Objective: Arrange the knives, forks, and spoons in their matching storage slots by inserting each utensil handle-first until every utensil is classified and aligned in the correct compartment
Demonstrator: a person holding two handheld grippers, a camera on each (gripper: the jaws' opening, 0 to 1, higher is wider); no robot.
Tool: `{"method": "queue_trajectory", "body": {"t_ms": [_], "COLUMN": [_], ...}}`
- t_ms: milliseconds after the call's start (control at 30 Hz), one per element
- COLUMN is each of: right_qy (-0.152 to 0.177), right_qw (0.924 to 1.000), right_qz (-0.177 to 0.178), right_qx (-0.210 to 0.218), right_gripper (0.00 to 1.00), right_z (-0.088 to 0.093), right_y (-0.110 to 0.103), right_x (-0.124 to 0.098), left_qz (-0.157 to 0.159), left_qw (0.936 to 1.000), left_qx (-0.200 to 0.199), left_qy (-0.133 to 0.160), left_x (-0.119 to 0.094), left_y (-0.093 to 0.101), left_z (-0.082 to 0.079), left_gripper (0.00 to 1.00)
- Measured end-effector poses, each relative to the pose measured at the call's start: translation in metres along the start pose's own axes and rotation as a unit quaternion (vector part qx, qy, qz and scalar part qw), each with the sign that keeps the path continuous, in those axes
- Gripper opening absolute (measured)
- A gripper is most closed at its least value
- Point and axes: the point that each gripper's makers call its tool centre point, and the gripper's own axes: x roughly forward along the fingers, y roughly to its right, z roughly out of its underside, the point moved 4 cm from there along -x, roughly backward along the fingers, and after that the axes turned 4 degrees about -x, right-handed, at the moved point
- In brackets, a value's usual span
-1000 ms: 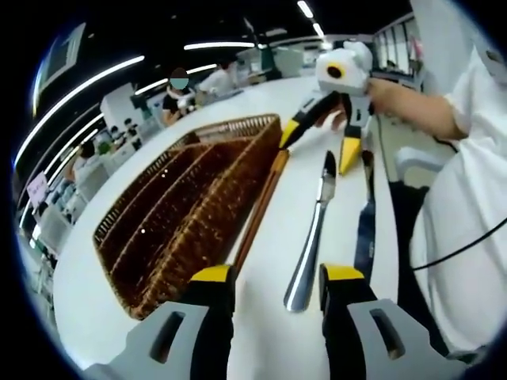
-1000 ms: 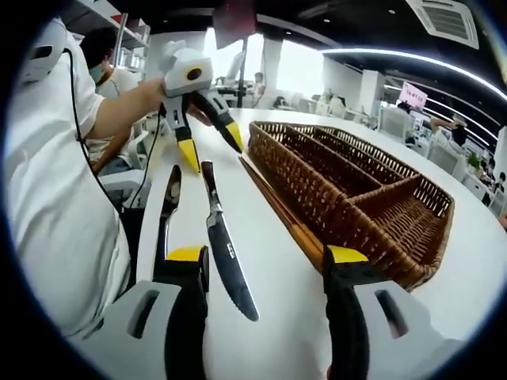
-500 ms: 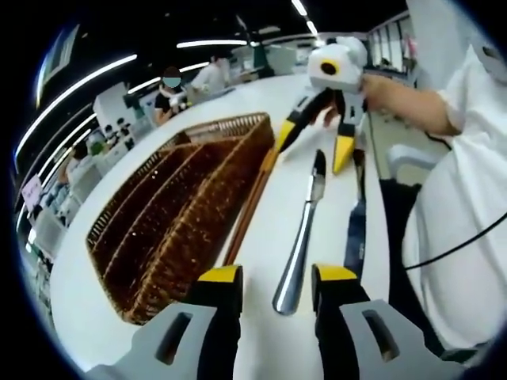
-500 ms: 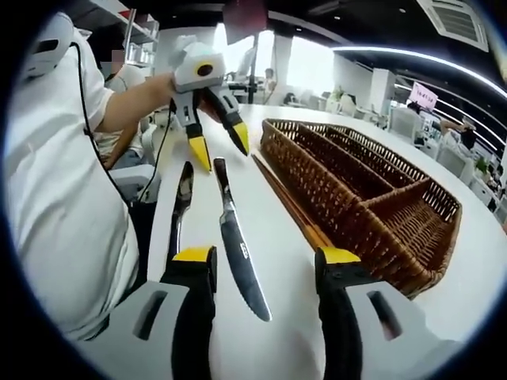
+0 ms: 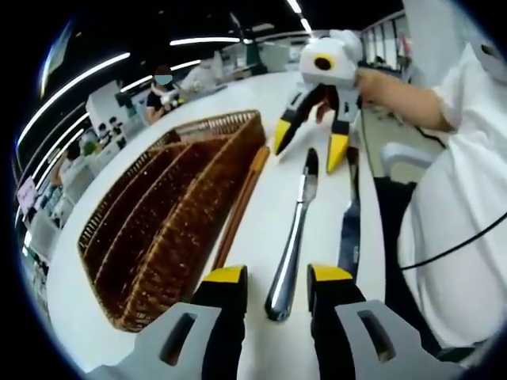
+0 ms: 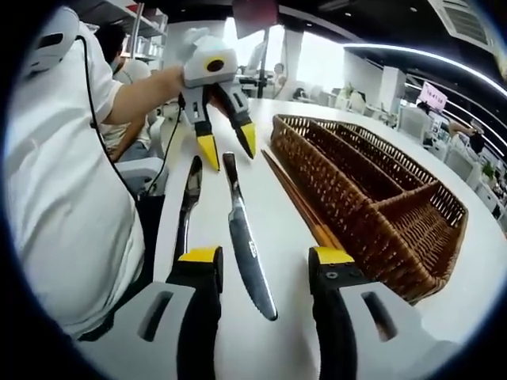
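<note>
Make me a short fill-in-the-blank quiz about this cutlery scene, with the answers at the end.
1. The basket is made of woven ____.
2. The knife lies on the ____ beside the basket, not inside it.
3. Both the left gripper and the right gripper are ____, holding nothing.
4. The jaw tips of each gripper are coloured ____.

Answers: wicker; table; open; yellow
</note>
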Motion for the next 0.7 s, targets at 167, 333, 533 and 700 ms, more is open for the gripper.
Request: {"method": "queue_trajectory", "body": {"t_ms": [167,333,533,700], "right_qy": [-0.003,-0.006,-0.015,-0.017], "right_qw": [1.0000,0.9999,0.9996,0.9993], "right_qz": [-0.004,-0.009,-0.022,-0.035], "right_qx": [0.001,-0.001,-0.002,0.002], "right_gripper": [0.40,0.37,0.33,0.29], "right_z": [0.0000,-0.0006,0.0002,-0.0006], "right_y": [-0.0004,-0.0004,-0.0031,-0.0062], "right_x": [0.0001,0.0002,0.0015,0.0024], "left_qz": [0.003,0.003,0.005,0.006], "left_qw": [1.0000,1.0000,1.0000,1.0000], "left_qx": [-0.002,-0.001,-0.004,-0.006], "left_qy": [-0.001,0.000,0.000,0.000], "left_x": [0.0002,0.0009,0.0015,0.0016], "left_y": [0.0005,0.0013,0.0016,0.0014], "left_z": [0.0003,-0.0006,-0.0001,0.0001], "left_gripper": [0.27,0.27,0.27,0.26]}}
